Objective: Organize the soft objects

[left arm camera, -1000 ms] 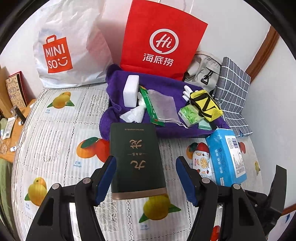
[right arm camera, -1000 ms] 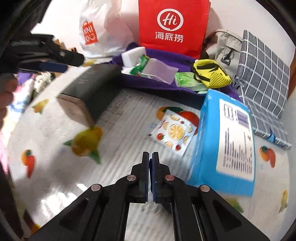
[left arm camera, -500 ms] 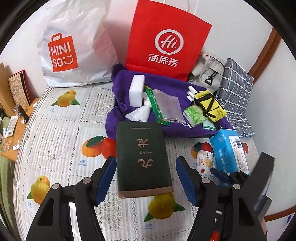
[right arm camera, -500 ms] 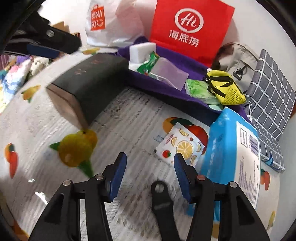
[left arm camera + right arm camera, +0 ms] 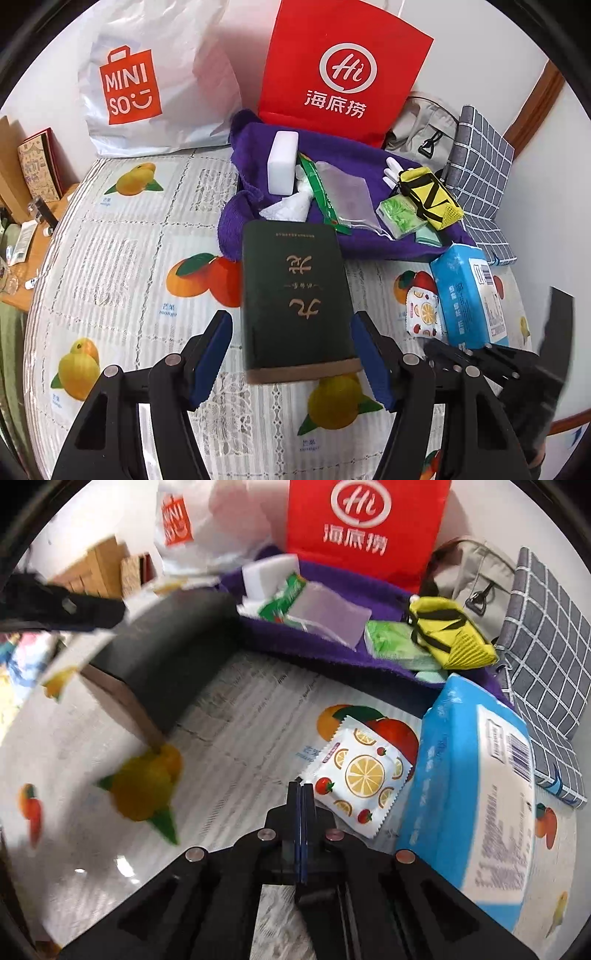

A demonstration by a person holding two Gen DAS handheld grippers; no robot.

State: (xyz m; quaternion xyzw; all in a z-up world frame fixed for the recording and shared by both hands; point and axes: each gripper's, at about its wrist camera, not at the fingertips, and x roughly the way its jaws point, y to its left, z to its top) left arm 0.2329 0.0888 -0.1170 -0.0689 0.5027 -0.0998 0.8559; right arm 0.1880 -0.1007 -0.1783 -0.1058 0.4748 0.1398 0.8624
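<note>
My left tongs (image 5: 291, 354) are spread around the near end of the dark green box (image 5: 295, 299) without gripping it, and my right tongs (image 5: 301, 794) are pressed together, empty, just beside the fruit-print packet (image 5: 360, 771). Pushing on like this, I could shove that slippery packet under the blue tissue pack (image 5: 476, 794) toward the bed's right edge. The purple towel (image 5: 373, 236) at the bed's far edge holds a white sponge block (image 5: 282, 168), a mesh pouch (image 5: 349, 195), green tissues (image 5: 400, 216) and a yellow net bag (image 5: 430, 197).

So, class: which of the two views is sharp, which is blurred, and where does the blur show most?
Left wrist view: sharp, lettering on the dark box readable. Right wrist view: motion-blurred, worst on the left around the dark box; the fruit-print packet stays fairly crisp.
</note>
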